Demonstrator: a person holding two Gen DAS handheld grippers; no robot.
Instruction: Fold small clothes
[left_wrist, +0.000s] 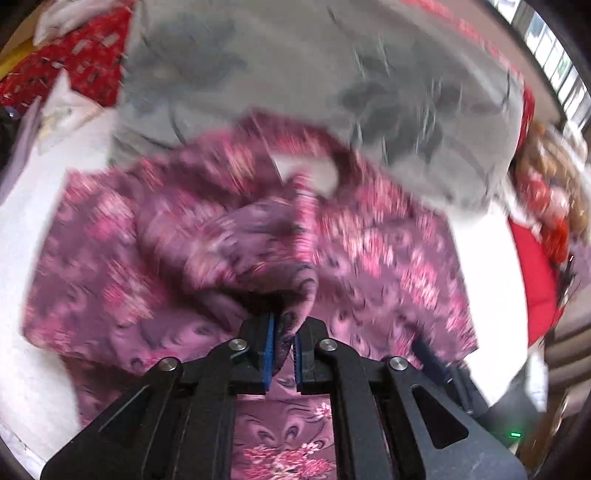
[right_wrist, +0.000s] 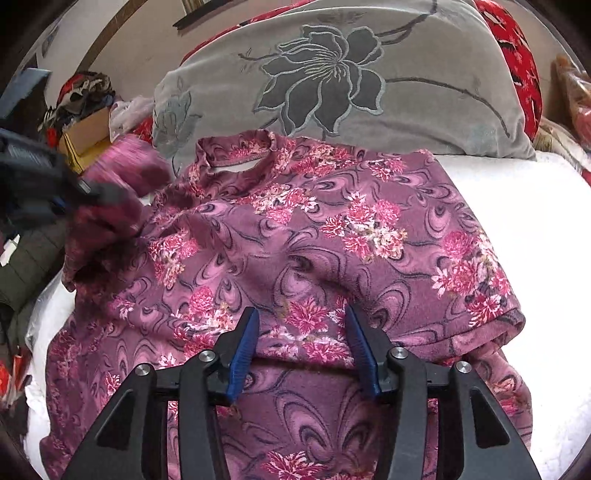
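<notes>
The purple floral top (right_wrist: 295, 236) lay spread on the white bed (right_wrist: 535, 229), directly ahead of and beneath both grippers. The left gripper (left_wrist: 284, 343) was pinching a bunched fold of it, likely a sleeve, so the sleeve fold seemed in hand; next it would need carrying across the body and releasing flat. The right gripper (right_wrist: 301, 339) sat spread wide above the lower cloth, holding nothing. Only the right view showed the neckline and grey flowered pillow (right_wrist: 332, 74) sharply; the left view was blurred.

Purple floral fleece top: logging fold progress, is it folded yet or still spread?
Mostly spread. The purple floral fleece top lies flat; only its sleeve is lifted, pinched in the left gripper.
</notes>
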